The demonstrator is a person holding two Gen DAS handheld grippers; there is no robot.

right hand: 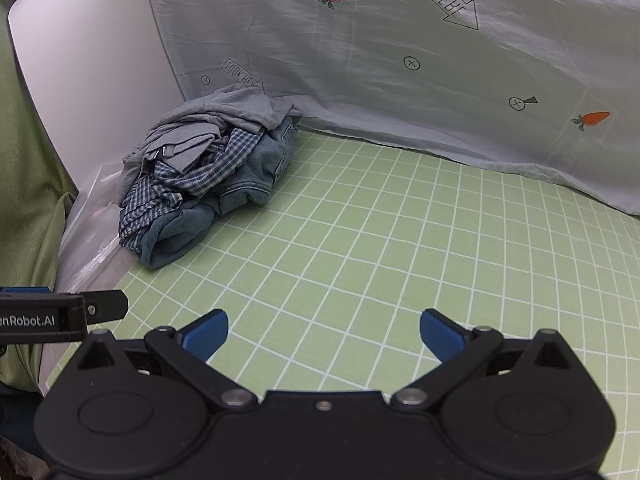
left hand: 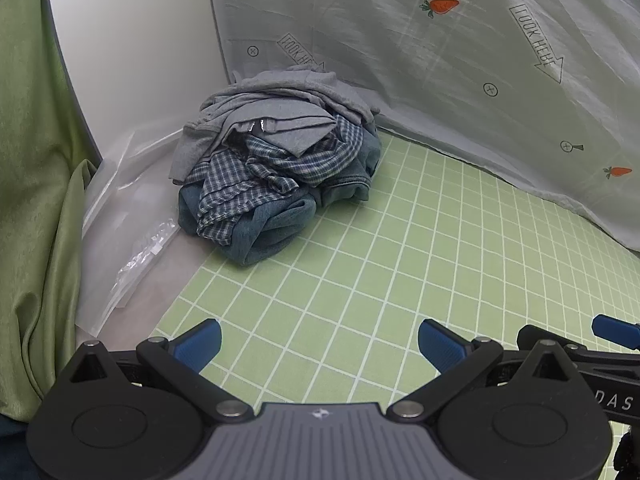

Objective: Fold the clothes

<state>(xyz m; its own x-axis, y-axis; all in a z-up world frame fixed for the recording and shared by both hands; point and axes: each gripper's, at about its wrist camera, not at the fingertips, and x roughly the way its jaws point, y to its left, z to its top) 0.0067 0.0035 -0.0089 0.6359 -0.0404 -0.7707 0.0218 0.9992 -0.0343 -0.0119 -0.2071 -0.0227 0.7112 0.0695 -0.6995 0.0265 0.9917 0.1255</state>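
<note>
Ahead, heaped in the far left corner of the green grid-printed mat [left hand: 360, 264]: a pile of clothes [left hand: 276, 168], unfolded. On top, a grey knit garment [left hand: 280, 112]; under it, crumpled, a blue-and-white checked shirt [left hand: 256, 184]; at the bottom, resting on the mat, a teal-blue garment [left hand: 276, 224]. Same order in the right wrist view: grey garment [right hand: 224, 124], checked shirt [right hand: 188, 180], teal-blue garment [right hand: 184, 236].

Behind and to the right of the pile, hanging as a backdrop, a pale sheet printed with carrots and "LOOK HERE" arrows [left hand: 440, 60], its lower edge meeting the mat. To the left of the pile, touching it, clear plastic sheeting [left hand: 132, 216] against a white panel [left hand: 132, 40]. Further left, green fabric [left hand: 32, 160].

Near the bottom, well apart from the pile: left gripper [left hand: 320, 344], blue pads spread wide, nothing between them but bare mat. Likewise the right gripper [right hand: 324, 336], pads wide apart and empty (its blue tip also just visible at the right edge of the left wrist view, beside the left gripper). Neither touching any clothing.
</note>
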